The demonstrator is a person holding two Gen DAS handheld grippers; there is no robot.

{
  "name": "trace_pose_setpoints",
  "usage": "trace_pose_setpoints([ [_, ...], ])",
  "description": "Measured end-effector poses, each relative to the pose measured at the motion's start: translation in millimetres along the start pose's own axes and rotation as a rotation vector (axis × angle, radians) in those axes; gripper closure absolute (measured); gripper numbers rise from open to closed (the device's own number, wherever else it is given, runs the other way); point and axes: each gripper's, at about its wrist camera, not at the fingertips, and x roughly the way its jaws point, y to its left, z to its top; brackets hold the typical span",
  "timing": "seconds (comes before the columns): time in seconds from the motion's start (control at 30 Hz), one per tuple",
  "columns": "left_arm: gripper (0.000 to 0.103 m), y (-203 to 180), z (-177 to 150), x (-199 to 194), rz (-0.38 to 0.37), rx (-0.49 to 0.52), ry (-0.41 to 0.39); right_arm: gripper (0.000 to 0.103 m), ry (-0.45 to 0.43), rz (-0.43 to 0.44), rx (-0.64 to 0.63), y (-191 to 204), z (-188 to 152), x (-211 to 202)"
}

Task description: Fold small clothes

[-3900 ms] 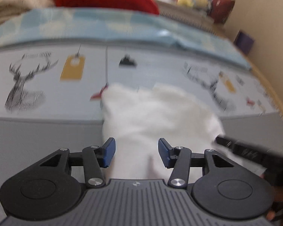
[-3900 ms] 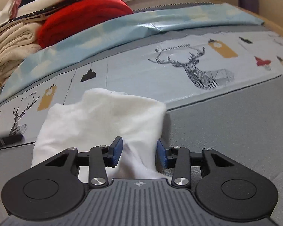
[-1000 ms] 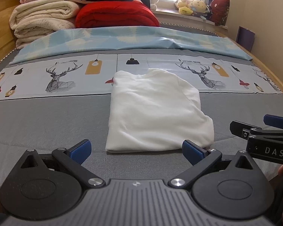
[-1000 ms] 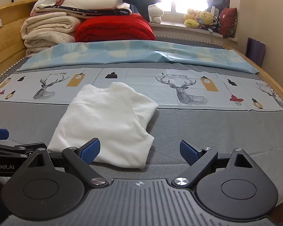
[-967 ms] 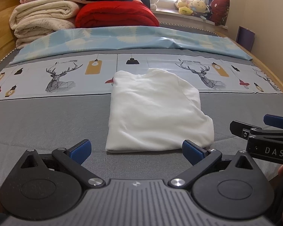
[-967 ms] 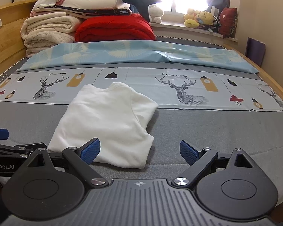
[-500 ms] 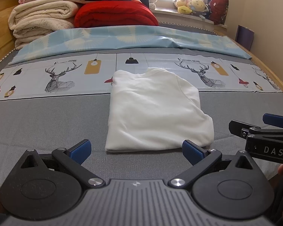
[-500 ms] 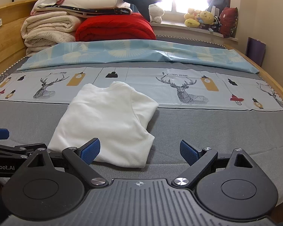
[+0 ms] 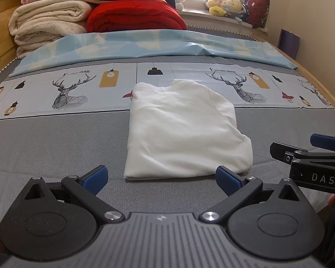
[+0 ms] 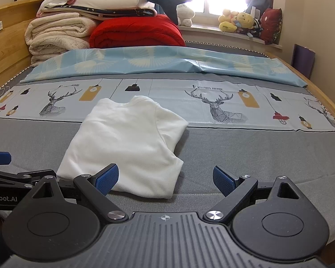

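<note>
A small white garment (image 9: 181, 131) (image 10: 127, 143) lies folded into a compact rectangle on the grey bed cover, its far edge reaching onto the deer-print strip. My left gripper (image 9: 162, 178) hovers just short of its near edge, wide open and holding nothing. My right gripper (image 10: 165, 178) is likewise wide open and empty, near the garment's near right corner; its left finger overlaps the cloth's edge in view. The right gripper (image 9: 310, 149) shows at the right of the left wrist view. The left gripper's body (image 10: 2, 178) shows at the left of the right wrist view.
A deer-print sheet (image 9: 73, 89) crosses the bed, with a light blue sheet (image 10: 158, 62) behind it. Folded cream blankets (image 10: 55, 35) and a red quilt (image 10: 136, 33) are stacked at the head. Soft toys (image 10: 239, 22) sit on the windowsill. Wooden bed rails (image 10: 326, 102) run along both sides.
Earlier both grippers were narrowly parted, close over the bunched white garment. Now they are pulled back and wide open, and the garment lies folded flat. Nothing has visibly moved over the last second.
</note>
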Motion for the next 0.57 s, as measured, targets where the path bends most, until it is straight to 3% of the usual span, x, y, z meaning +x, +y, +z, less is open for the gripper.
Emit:
trace_pose_setpoints([
  [0.57, 0.0, 3.4, -0.9, 0.8, -0.013, 0.007, 0.006, 0.011, 0.004, 0.0, -0.002, -0.3, -0.8, 1.2],
])
